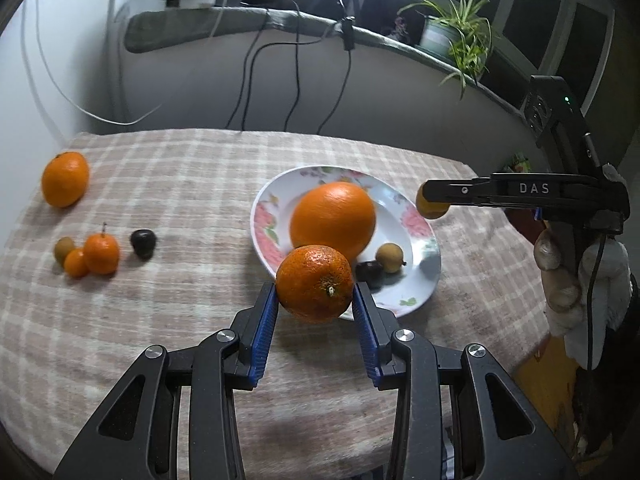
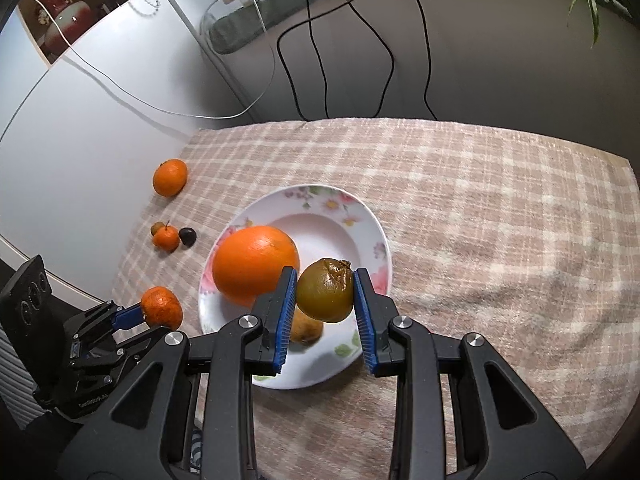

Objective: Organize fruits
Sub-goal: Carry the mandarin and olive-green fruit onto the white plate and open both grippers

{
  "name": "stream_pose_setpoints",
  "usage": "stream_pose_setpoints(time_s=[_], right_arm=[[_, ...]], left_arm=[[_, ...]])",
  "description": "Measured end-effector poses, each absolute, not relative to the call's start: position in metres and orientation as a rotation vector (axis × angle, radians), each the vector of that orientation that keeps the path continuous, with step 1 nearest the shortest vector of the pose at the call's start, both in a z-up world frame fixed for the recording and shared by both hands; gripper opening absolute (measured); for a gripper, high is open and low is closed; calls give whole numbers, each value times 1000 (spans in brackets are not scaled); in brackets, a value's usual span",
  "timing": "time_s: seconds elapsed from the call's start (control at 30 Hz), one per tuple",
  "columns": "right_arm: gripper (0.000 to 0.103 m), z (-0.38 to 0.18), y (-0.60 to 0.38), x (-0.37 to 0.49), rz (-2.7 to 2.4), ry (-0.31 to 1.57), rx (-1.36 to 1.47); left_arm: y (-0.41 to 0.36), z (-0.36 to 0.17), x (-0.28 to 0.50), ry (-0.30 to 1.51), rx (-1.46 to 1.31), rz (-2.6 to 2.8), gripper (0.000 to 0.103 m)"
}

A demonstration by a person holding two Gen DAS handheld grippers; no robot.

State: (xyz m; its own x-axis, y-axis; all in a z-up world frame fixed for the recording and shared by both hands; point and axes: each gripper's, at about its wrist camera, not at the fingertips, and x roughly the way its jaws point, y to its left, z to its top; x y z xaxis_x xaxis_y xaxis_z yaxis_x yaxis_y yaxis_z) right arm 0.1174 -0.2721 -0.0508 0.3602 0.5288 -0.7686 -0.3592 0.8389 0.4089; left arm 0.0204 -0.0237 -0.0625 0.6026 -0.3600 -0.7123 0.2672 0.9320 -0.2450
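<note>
Loose fruit: a tangerine (image 1: 65, 179) and a small cluster (image 1: 90, 256) lie on the cloth, well left of the plate (image 1: 416, 280)
Left gripper (image 1: 315, 300): pads pinch a mandarin (image 1: 315, 283) just above the plate's near rim
Plate: holds a large orange (image 1: 333, 220)
Right gripper (image 2: 325, 304): clamped narrowly on an olive-brown fruit (image 2: 325, 291) over the plate
Risk: either round fruit, released too high, may roll off the rim

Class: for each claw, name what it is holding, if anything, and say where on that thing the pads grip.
Left claw: a tangerine, pinched at its two opposite sides. Right claw: a small greenish-brown fruit, likewise gripped across its sides.
</note>
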Motion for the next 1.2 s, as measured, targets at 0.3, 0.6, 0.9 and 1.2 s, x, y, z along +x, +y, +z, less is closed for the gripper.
stream_pose_setpoints(time_s=[0.3, 0.6, 0.9, 1.2], right_arm=[[30, -60, -270, 116, 564, 1061, 146], [30, -64, -268, 118, 556, 1061, 118], [30, -65, -263, 116, 559, 1055, 89], [32, -65, -261, 115, 566, 1050, 76]], left_arm=[[-45, -70, 26, 883, -98, -402, 37], [-51, -74, 29, 899, -96, -407, 37], [-57, -76, 31, 906, -91, -421, 37], [-59, -75, 32, 900, -85, -422, 38]])
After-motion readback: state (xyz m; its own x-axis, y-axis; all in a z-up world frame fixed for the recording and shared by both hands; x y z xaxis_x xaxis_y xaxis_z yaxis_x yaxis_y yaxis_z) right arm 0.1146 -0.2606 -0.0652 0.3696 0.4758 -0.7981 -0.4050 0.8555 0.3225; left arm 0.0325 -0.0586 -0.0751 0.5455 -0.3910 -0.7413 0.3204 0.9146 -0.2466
